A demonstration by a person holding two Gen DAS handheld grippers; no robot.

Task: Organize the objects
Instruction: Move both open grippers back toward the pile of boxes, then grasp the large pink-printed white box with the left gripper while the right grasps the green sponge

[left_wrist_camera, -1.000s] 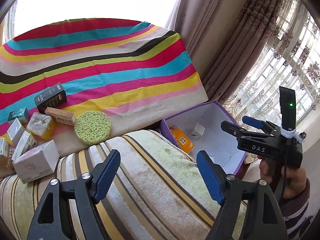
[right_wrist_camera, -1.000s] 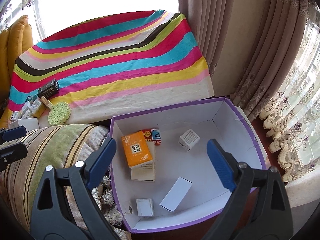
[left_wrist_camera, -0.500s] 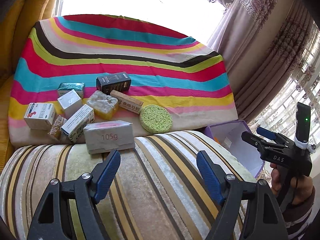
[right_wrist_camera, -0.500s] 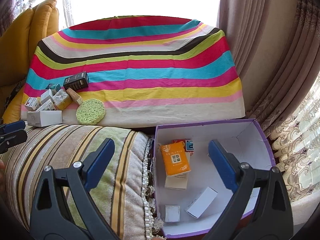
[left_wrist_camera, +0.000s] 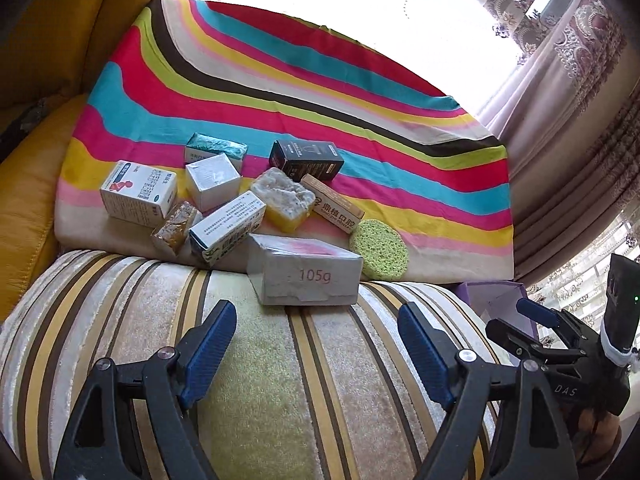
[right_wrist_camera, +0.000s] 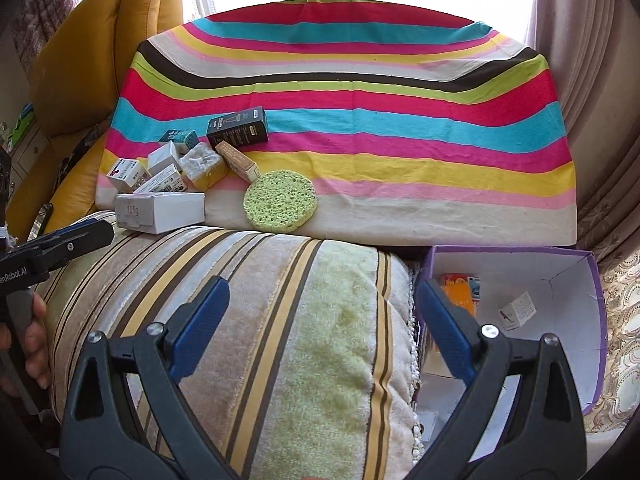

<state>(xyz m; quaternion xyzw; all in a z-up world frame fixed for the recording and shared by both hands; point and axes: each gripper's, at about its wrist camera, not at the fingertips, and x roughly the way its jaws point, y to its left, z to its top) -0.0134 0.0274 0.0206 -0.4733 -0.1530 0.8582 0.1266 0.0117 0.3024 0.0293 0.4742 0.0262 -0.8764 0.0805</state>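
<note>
the grey cardboard box marked 105g [left_wrist_camera: 308, 276] sits at the near edge of the rainbow-striped cloth [left_wrist_camera: 320, 92], just past your left gripper [left_wrist_camera: 316, 344], whose blue jaws are opening with nothing between them. behind it lie small cartons, a yellow sponge block [left_wrist_camera: 284, 200] and, to the right, a round green sponge [right_wrist_camera: 281, 201]. your right gripper [right_wrist_camera: 320, 320] hangs open and empty over the striped velvet cushion [right_wrist_camera: 280, 320]; the purple-edged open box [right_wrist_camera: 576, 320] lies far right, already holding a few cartons.

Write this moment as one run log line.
left gripper: opening, empty | right gripper: open, empty | nearest: 105g box | purple box: partly filled
</note>
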